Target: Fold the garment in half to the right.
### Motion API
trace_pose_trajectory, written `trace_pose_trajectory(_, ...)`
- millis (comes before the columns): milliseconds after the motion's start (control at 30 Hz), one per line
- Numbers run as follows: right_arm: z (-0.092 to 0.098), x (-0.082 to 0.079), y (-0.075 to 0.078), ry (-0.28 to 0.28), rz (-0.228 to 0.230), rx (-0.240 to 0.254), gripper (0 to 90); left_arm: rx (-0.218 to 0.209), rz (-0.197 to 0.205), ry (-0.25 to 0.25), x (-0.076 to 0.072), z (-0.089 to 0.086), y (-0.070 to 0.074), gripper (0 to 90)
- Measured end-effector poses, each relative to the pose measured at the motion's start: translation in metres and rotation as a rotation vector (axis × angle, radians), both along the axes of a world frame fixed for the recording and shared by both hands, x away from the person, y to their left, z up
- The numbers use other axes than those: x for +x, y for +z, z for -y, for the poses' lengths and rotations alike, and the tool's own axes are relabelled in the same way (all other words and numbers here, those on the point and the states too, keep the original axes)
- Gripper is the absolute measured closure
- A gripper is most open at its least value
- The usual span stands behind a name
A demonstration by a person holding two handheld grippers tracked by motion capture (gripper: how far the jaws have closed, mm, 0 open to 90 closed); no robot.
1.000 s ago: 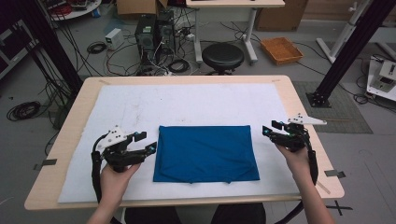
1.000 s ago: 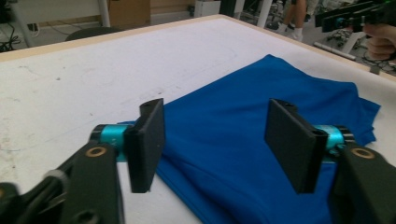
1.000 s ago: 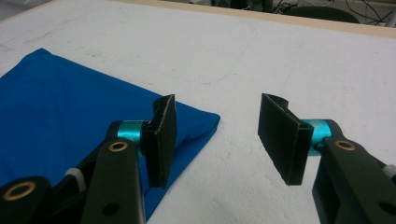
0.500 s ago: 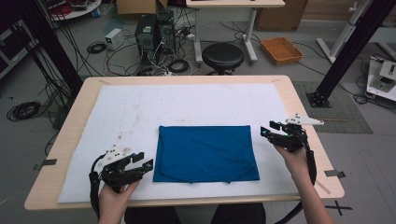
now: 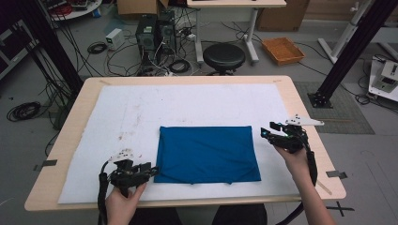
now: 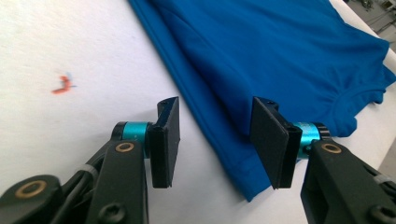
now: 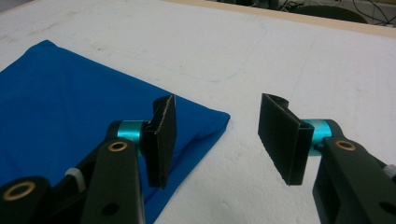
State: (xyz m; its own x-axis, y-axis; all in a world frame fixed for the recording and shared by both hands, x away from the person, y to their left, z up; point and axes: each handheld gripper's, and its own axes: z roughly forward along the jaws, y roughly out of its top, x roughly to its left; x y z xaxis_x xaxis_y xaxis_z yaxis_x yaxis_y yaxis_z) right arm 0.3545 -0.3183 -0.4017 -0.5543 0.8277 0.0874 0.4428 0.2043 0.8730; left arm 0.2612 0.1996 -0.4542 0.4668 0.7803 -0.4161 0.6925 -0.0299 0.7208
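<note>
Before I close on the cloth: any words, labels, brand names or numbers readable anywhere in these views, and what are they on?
None can be read.
Blue cloth: plain, no print or tag showing.
White table cover: faint stains and a small red-orange smudge, a mark and not lettering.
Left claw and right claw: black pads and teal collars, no markings.
Computer towers on the floor behind the table: too small and blurred to read.
</note>
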Motion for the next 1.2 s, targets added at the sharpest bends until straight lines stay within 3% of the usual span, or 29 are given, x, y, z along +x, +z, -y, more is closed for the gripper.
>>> trace_pose_trajectory(267, -0.007, 0.000, 0.001, 0.016, 0.004, -0.010, 47.1, -0.047, -0.036, 0.005, 0.004, 0.007, -0.001, 50.7)
trace_pose_trajectory(467, -0.030, 0.000, 0.007, 0.066, 0.022, -0.026, 46.7, -0.017, -0.028, 0.023, 0.004, 0.014, -0.001, 54.7)
trace_pose_trajectory(733, -0.096, 0.009, 0.015, 0.176, 0.028, -0.035, 46.6, 0.055, -0.002, 0.017, 0.003, 0.024, 0.001, 68.2)
trace_pose_trajectory(833, -0.125, 0.017, 0.014, 0.219, 0.014, -0.024, 48.0, 0.060, -0.001, 0.025, 0.003, 0.024, 0.000, 72.6)
trace_pose_trajectory(1000, -0.177, 0.033, 0.008, 0.266, -0.020, -0.061, 52.2, 0.070, -0.001, 0.028, 0.004, 0.024, 0.000, 75.6)
trace_pose_trajectory(1200, -0.238, 0.055, 0.005, 0.308, -0.082, -0.048, 56.4, 0.073, 0.003, 0.026, 0.004, 0.024, 0.000, 76.4)
